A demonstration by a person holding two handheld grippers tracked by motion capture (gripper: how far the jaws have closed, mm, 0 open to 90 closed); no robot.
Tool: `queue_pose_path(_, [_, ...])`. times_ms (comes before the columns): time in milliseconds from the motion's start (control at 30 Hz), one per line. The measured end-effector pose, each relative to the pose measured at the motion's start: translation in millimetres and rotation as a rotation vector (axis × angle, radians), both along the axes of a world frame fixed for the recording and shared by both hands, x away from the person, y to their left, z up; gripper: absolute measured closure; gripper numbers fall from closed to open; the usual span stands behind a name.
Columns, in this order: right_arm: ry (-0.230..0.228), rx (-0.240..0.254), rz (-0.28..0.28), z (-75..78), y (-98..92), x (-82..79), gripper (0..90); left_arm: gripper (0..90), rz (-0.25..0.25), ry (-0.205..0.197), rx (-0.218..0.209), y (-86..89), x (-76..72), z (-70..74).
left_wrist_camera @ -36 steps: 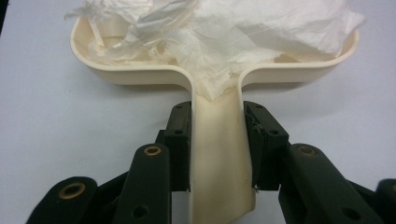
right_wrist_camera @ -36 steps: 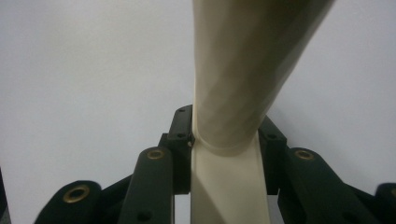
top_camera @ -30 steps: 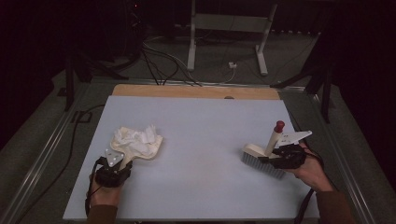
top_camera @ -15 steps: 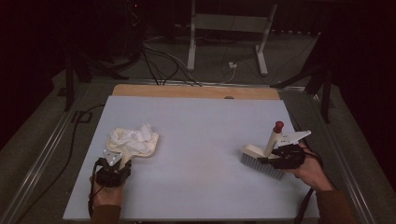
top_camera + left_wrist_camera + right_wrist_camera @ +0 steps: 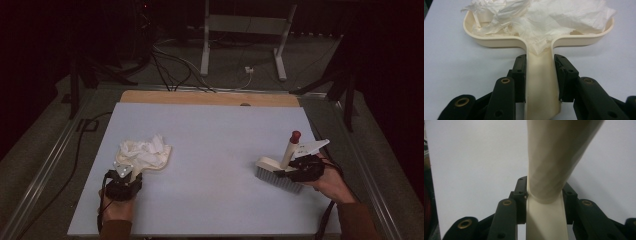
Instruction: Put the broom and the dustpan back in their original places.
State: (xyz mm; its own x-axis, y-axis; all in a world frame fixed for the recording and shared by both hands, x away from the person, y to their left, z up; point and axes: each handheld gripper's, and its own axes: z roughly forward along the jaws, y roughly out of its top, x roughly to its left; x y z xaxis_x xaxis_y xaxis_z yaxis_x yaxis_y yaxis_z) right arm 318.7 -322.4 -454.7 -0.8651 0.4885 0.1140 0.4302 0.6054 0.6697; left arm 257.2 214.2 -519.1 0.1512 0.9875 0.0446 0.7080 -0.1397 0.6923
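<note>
Dustpan (image 5: 150, 161) loaded with crumpled tissue (image 5: 554, 17) sits left on the table (image 5: 210, 135), its handle clamped by the left gripper (image 5: 131, 176) — likely steadying it — while the right gripper (image 5: 290, 172) grips the brush (image 5: 277, 172), well apart.

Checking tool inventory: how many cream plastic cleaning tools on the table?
2. Dustpan, table's left, loaded with crumpled tissue, handle clamped in the left gripper. Brush, table's right, handle clamped in the right gripper. None appear hidden.
</note>
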Motion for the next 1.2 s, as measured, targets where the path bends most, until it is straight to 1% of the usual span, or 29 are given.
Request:
queue_pose_path(367, [0.019,0.012,0.021,-1.0,-0.7,1.4,66.7,66.1,0.014,0.007,-0.007,-2.3,-0.3,-2.1])
queue_pose_path(433, [0.027,0.015,0.037,-1.5,-0.4,1.4,66.7,66.0,0.014,0.007,-0.014,-1.5,-0.4,-2.3])
queue_pose_path(533, [0.033,0.018,0.049,-2.0,0.6,1.8,66.7,65.7,0.015,0.006,-0.012,-2.2,-0.5,-2.5])
queue_pose_path(667, [0.055,0.040,0.066,-3.4,0.5,4.6,66.7,65.6,0.013,0.007,-0.015,-1.9,-0.9,-2.3])
queue_pose_path(767, [0.053,0.029,0.088,-1.7,3.2,3.1,66.7,65.6,0.013,0.009,-0.016,-1.7,-0.8,-2.2])
queue_pose_path(833, [0.058,0.032,0.100,-1.0,3.7,2.2,66.7,65.6,0.013,0.006,-0.016,-2.0,-0.8,-2.4])
queue_pose_path(933, [0.080,0.042,0.117,-1.4,2.2,2.4,66.7,65.7,0.012,0.010,-0.013,-1.9,-0.8,-2.1])
queue_pose_path(967, [0.096,0.044,0.126,-2.4,2.0,2.6,66.7,65.7,0.011,0.011,-0.011,-2.0,-0.8,-2.1])
queue_pose_path(1067, [0.116,0.055,0.130,-3.9,0.6,5.3,66.5,65.7,0.010,0.012,-0.010,-1.9,-0.7,-2.0])
queue_pose_path(1133, [0.113,0.052,0.116,-5.2,-0.1,7.9,66.2,65.7,0.010,0.012,-0.006,-2.3,-0.8,-2.0])
queue_pose_path(1200, [0.113,0.061,0.107,-6.5,-0.8,10.8,62.9,65.6,0.009,0.012,-0.006,-2.1,-0.7,-2.0])
